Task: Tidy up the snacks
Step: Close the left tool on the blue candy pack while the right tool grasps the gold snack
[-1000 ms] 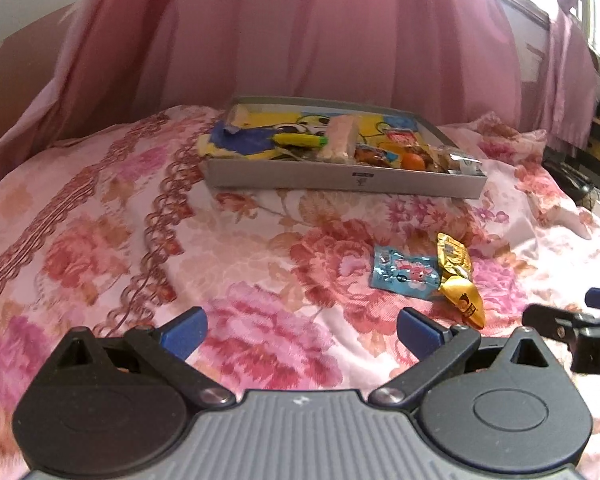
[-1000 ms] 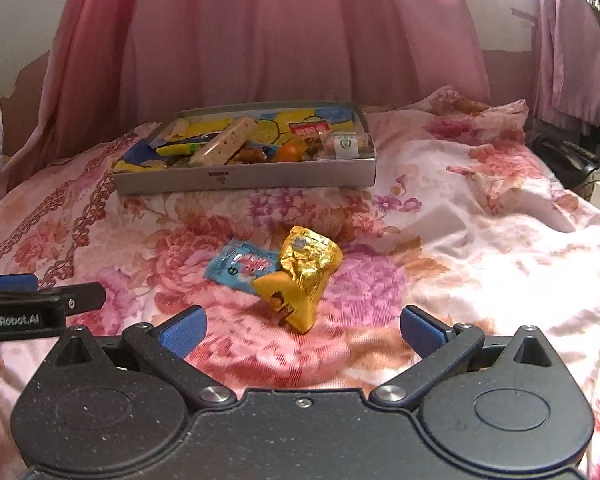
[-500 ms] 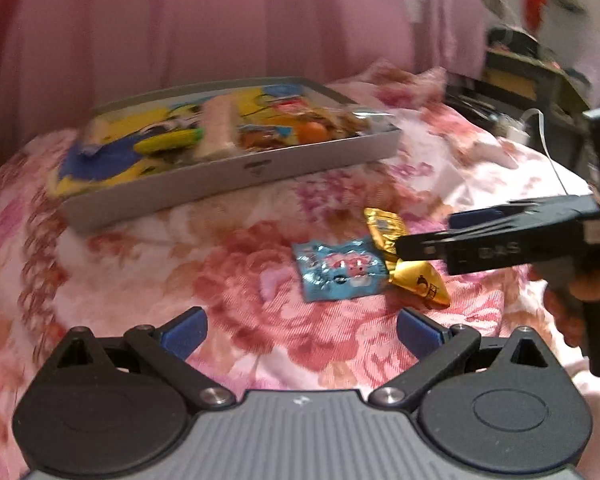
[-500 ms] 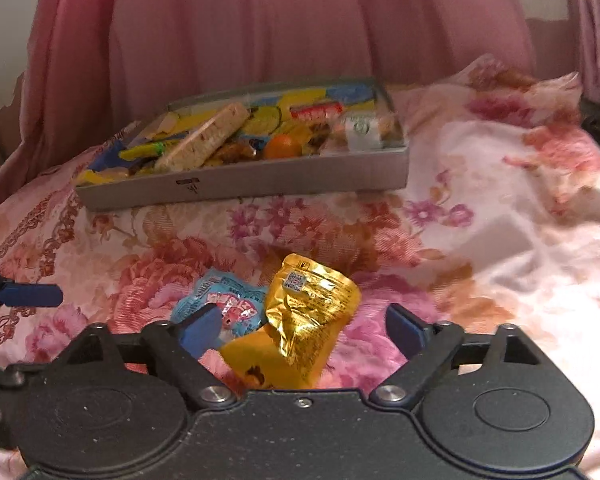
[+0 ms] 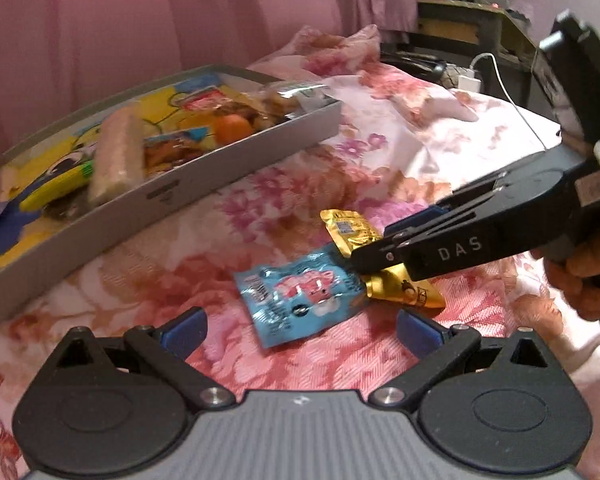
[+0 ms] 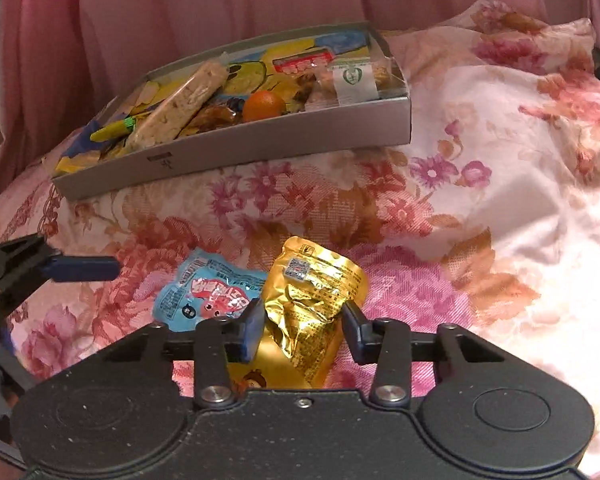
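A crumpled gold snack packet [image 6: 316, 292] lies on the flowered bedspread, overlapping a blue snack packet [image 6: 208, 284]. My right gripper [image 6: 304, 320] has its blue pads pressed against both sides of the gold packet [image 5: 352, 232]; in the left wrist view the right gripper [image 5: 364, 256] reaches in from the right. My left gripper [image 5: 300, 332] is open just short of the blue packet [image 5: 300, 292], nothing between its fingers; one of its fingers [image 6: 80, 268] shows at the left. A grey tray [image 5: 240, 168] [image 6: 260, 148] behind holds several snacks.
The tray holds a long rice bar [image 6: 180, 100], a small orange [image 6: 264, 106] and wrapped biscuits [image 6: 356, 76]. A pink curtain [image 6: 260, 0] hangs behind. A white charger and cable [image 5: 468, 80] lie off the bed's right side. A hand [image 5: 580, 276] holds the right gripper.
The right gripper moved down and forward over the gold packet and its fingers narrowed onto it. The left gripper swung right and nearer to the blue packet, staying open.
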Demonstrator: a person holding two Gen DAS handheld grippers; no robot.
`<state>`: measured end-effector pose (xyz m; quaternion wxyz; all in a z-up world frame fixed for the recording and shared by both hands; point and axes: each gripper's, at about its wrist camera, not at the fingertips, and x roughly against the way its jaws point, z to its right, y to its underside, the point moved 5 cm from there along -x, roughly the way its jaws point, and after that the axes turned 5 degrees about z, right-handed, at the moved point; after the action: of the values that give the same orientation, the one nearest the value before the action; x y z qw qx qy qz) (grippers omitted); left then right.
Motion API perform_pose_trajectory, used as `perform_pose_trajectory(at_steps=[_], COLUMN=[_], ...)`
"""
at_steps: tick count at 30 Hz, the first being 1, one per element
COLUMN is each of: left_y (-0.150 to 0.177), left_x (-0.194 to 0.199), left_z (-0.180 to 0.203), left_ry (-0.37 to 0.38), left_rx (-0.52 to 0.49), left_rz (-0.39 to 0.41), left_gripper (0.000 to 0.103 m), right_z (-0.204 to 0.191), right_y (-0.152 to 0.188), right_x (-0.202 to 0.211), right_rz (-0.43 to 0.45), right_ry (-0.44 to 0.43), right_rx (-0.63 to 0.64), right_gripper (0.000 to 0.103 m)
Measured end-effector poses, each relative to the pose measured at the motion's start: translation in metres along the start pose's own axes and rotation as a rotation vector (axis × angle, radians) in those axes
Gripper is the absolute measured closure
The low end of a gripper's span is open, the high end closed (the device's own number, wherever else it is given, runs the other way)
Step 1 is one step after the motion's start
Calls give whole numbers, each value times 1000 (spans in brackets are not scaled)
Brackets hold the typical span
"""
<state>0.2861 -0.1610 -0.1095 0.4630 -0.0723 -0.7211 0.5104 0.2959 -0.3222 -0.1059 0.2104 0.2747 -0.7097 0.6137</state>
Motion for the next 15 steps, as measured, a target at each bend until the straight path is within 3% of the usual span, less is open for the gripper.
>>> perform_pose_trajectory(at_steps=[3,10,15], left_y=[-5,-22,-19], left_x=[-7,-29,-49], left_z=[5,21,27], left_ry=[-1,49,89], left_rx=[-59,-300,-392], left_rz=[-1,-32,-113], left_gripper=[0,0,1], right_z=[3,20,29], right_y=[-5,-7,-8], right_x=[8,19,27], right_rz=[6,1,2], right_ry=[1,-33,-31], right_rx=[32,-24,-36], right_gripper=[75,75,75])
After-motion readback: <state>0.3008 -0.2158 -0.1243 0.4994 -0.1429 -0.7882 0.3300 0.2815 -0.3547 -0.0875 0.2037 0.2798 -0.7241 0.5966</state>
